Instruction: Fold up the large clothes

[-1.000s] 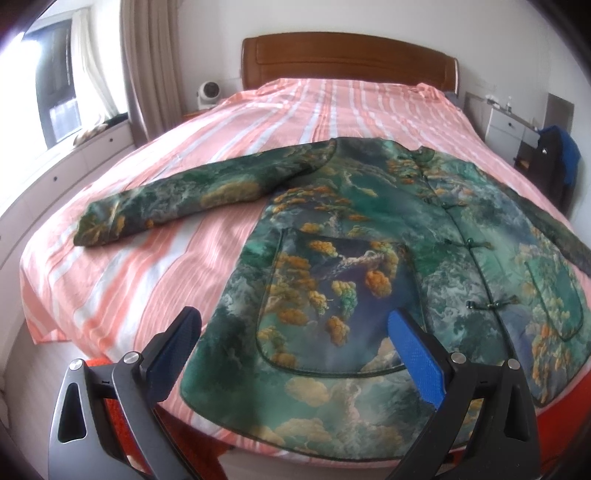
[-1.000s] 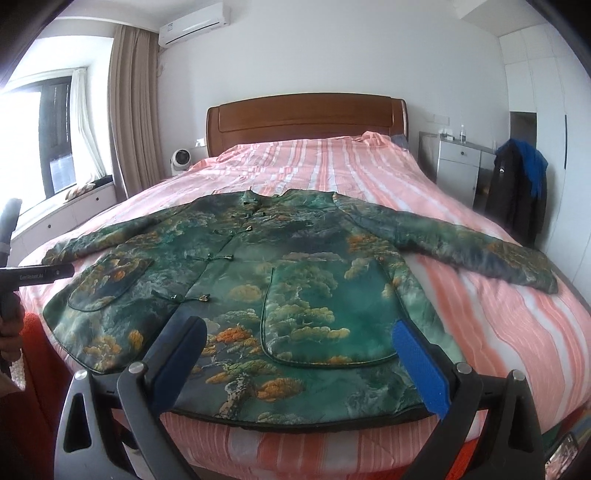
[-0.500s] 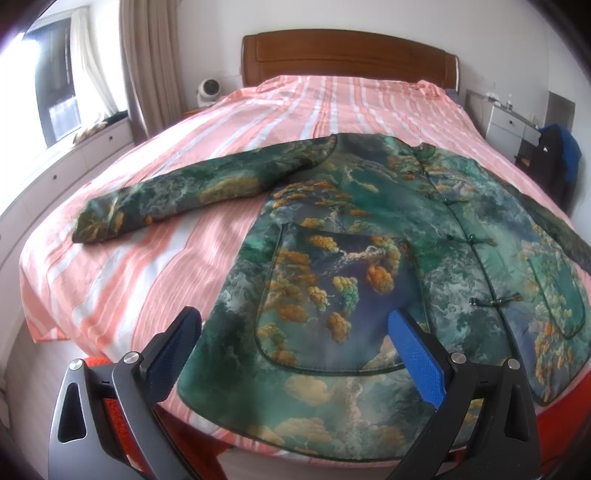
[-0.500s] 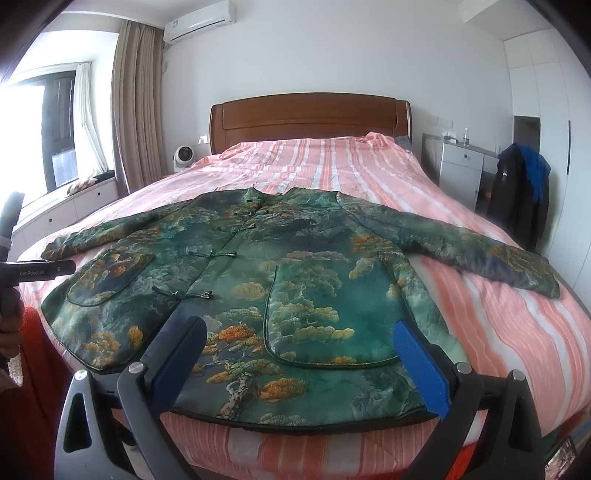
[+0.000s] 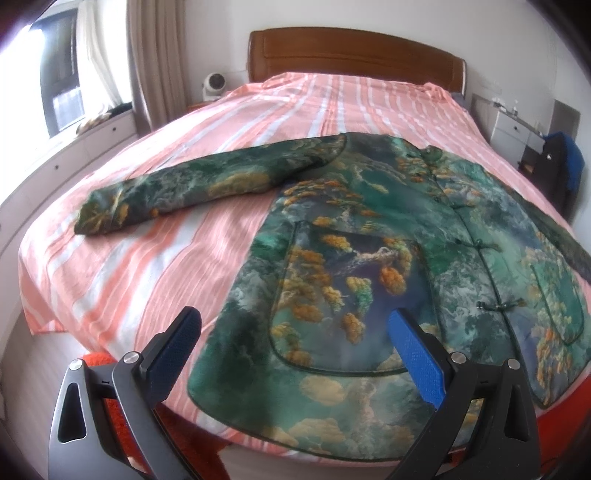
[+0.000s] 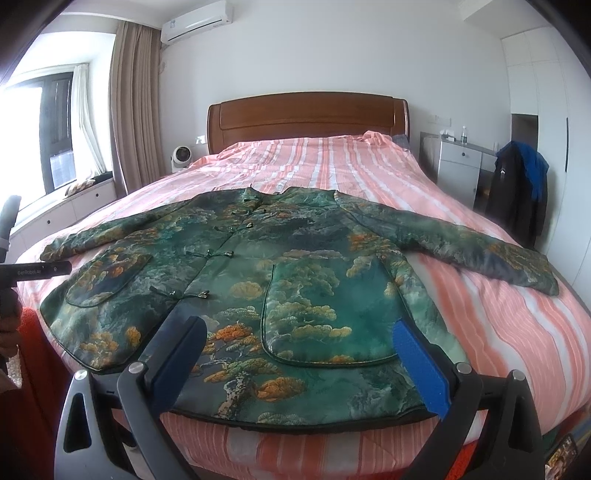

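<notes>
Left wrist view. A small white fan (image 5: 213, 82) stood by the wooden headboard (image 5: 354, 51); curtains (image 5: 147, 59) and window drawers ran along the left, a white cabinet (image 5: 513, 129) and a dark garment with blue lining (image 5: 561, 166) at far right. Nothing lay between the left gripper (image 5: 295, 354) and the work; its jaws were spread wide, empty, held above the near hem. The green brocade jacket (image 5: 369, 258) lay face up and flat on the bed (image 5: 147, 266), front fastened with knot buttons, one sleeve (image 5: 192, 188) stretched out to the left, a patch pocket central. Sheet was pink-and-white striped.

Right wrist view. The other handheld gripper's black body (image 6: 22, 271) and a hand (image 6: 7, 332) showed at the left edge. An air conditioner (image 6: 195, 16) hung high on the white wall. The right gripper (image 6: 299, 354) also had jaws spread, pinching nothing, over the hem near the bed's foot. The far sleeve (image 6: 461, 243) reached toward the right edge of the mattress.
</notes>
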`<state>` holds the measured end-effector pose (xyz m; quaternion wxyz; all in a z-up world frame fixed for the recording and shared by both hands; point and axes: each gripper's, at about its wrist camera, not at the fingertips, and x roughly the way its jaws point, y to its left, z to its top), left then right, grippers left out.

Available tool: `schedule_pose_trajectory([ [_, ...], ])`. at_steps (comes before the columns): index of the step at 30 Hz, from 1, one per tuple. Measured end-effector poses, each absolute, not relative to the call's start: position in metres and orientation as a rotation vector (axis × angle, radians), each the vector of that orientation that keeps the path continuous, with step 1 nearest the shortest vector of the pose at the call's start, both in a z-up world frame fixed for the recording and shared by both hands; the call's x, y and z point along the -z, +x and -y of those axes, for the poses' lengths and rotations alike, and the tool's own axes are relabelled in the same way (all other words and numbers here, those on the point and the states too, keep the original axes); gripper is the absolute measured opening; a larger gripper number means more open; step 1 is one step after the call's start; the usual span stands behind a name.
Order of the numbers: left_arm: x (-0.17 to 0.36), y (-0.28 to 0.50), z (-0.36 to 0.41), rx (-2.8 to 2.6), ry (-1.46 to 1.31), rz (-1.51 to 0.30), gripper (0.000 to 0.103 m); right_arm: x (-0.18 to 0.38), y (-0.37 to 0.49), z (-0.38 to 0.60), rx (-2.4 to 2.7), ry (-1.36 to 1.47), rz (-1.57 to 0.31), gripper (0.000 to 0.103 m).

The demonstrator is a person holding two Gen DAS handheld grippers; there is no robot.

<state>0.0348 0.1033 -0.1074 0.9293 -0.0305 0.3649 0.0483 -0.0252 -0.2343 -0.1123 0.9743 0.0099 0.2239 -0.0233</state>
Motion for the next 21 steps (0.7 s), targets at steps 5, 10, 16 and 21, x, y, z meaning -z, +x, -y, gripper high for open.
schedule_pose_trajectory([
  [5, 0.111, 0.036, -0.113, -0.102, -0.091, -0.763, 0.101, 0.115, -0.024, 0.232, 0.042, 0.014, -0.464, 0.100],
  [10, 0.109, 0.038, -0.126, -0.110, -0.118, -0.765, 0.101, 0.118, -0.021, 0.235, 0.046, 0.031, -0.479, 0.100],
  [16, 0.122, 0.041, -0.140, -0.096, -0.200, -0.813, 0.101, 0.119, -0.020, 0.249, 0.080, 0.089, -0.481, 0.100],
  [21, 0.125, 0.039, -0.124, -0.059, -0.147, -0.809, 0.101, 0.121, -0.018, 0.256, 0.102, 0.113, -0.491, 0.100],
])
